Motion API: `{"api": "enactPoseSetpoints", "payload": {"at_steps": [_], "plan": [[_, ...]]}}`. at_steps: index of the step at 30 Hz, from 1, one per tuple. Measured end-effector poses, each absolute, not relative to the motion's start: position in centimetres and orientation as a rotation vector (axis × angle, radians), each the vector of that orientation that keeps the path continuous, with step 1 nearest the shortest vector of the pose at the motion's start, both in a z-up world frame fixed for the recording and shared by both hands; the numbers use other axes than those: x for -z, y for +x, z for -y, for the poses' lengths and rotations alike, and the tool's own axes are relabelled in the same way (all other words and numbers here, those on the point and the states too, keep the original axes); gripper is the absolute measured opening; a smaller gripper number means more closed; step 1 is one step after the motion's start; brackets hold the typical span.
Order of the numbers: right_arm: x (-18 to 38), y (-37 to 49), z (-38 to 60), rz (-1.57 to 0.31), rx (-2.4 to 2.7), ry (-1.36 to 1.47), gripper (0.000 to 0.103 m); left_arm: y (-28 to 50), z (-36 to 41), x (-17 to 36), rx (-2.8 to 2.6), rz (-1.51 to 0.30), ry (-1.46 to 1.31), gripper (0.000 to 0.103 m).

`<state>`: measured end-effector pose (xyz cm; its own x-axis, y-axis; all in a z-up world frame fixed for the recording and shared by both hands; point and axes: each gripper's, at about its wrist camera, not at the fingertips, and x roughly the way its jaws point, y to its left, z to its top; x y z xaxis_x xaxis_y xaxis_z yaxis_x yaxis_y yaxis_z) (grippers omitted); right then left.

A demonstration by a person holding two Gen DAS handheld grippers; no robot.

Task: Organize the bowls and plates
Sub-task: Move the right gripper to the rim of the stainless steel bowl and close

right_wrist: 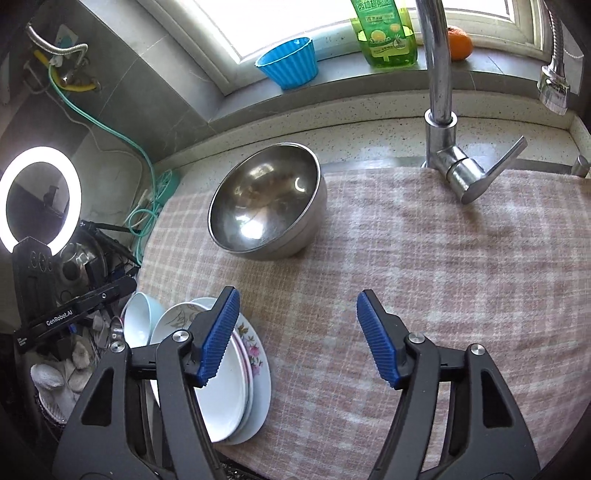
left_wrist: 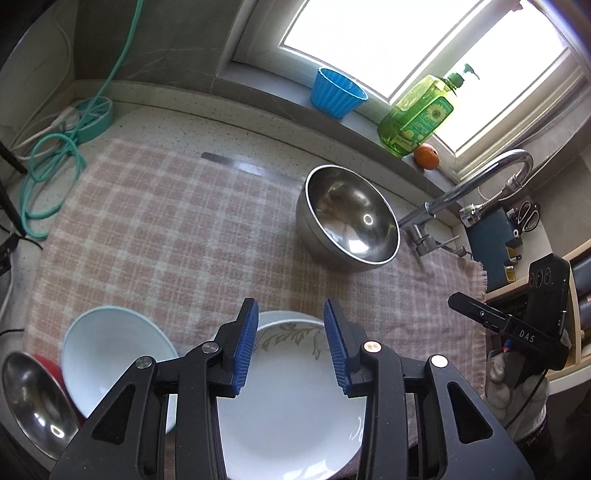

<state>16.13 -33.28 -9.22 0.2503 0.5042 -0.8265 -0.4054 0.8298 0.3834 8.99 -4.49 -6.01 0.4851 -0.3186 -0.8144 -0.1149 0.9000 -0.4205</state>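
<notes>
My left gripper (left_wrist: 290,314) hovers open over a white plate with a grey leaf pattern (left_wrist: 288,406); its blue pads touch nothing. A pale bowl (left_wrist: 107,354) leans to the left of that plate, with a small steel bowl (left_wrist: 33,398) and something red beyond it. In the right wrist view the plate tops a stack of plates (right_wrist: 229,391), with a flowered plate (right_wrist: 258,354) under it and the pale bowl (right_wrist: 138,317) behind. My right gripper (right_wrist: 298,299) is open wide above bare cloth, to the right of the stack. A large steel bowl (left_wrist: 347,218) (right_wrist: 266,206) stands farther back.
A pink checked cloth (right_wrist: 424,277) covers the counter. The faucet (right_wrist: 439,92) rises at the back right. On the window sill are a blue cup (right_wrist: 290,62), a green soap bottle (right_wrist: 388,33) and an orange (right_wrist: 460,42). Green hose (left_wrist: 51,162) lies at the left; a ring light (right_wrist: 40,199) glows.
</notes>
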Motion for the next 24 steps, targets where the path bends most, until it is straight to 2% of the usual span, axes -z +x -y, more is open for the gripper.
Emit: {"api": "enactPoseSetpoints", "payload": {"at_steps": [5, 8, 11, 14, 24], "plan": [[9.7, 18.6, 33.0, -1.174, -0.606, 0.157, 0.068, 12.6, 5.2, 5.9, 0.175, -1.065, -0.475, 0.035], [9.9, 19.8, 32.6, -1.184, -0.605, 0.189, 0.060, 14.9, 5.7, 6.0, 0.174, -1.064, -0.451, 0.035], [10.3, 20.7, 32.0, -1.191, -0.604, 0.183, 0.057, 17.2, 6.0, 6.7, 0.182, -1.080, -0.440, 0.035], [11.2, 21.7, 31.7, -1.221, -0.610, 0.209, 0.050, 19.3, 5.7, 8.1, 0.196, -1.114, -0.487, 0.035], [13.8, 24.6, 30.8, -1.287, -0.602, 0.281, 0.038, 21.6, 5.8, 10.5, 0.156, -1.163, -0.488, 0.034]]}}
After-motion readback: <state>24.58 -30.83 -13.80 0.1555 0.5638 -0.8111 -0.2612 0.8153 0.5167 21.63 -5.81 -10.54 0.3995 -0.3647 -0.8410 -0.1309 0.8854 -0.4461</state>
